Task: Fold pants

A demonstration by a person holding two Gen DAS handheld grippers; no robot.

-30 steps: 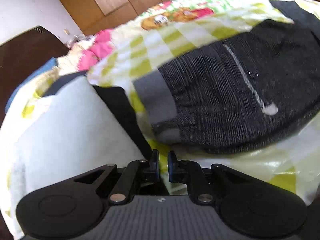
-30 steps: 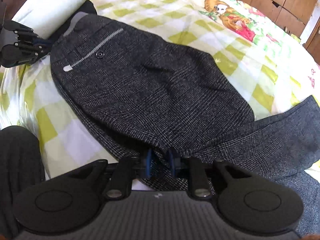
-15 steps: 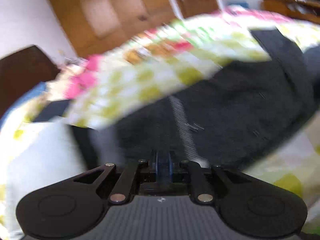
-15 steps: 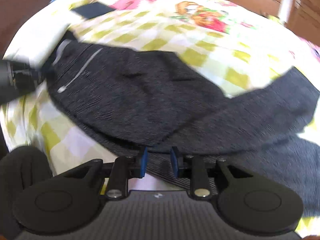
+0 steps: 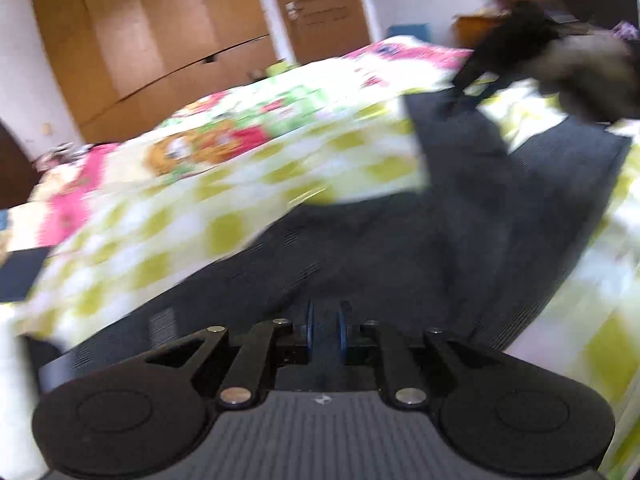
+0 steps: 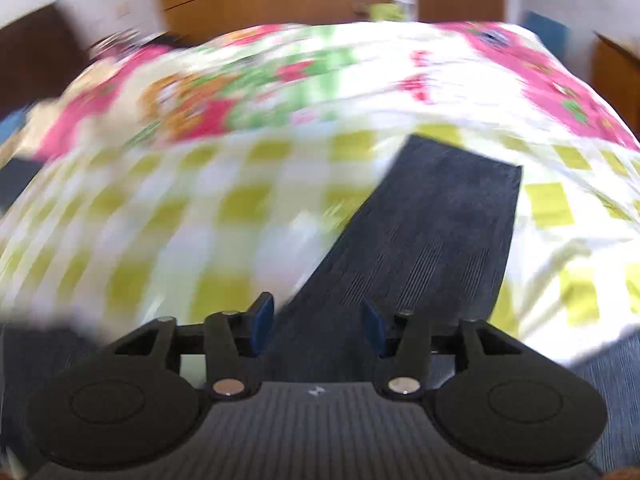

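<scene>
The left tool (image 5: 325, 330) pinches the dark pants (image 5: 400, 248). The right tool (image 6: 317, 326) is wide apart over a pant leg on the bed (image 6: 200, 208).

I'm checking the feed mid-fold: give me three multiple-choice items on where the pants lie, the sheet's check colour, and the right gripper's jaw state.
1. The pants lie on: A) a bed sheet B) a floor C) a chair.
2. The bed sheet checks are: A) blue B) yellow-green C) black.
3. The right gripper is: A) shut on cloth B) out of view C) open.

A: checked bedding surrounds the dark fabric.
B: yellow-green squares on white.
C: its blue fingers stand wide apart above the trouser leg.
</scene>
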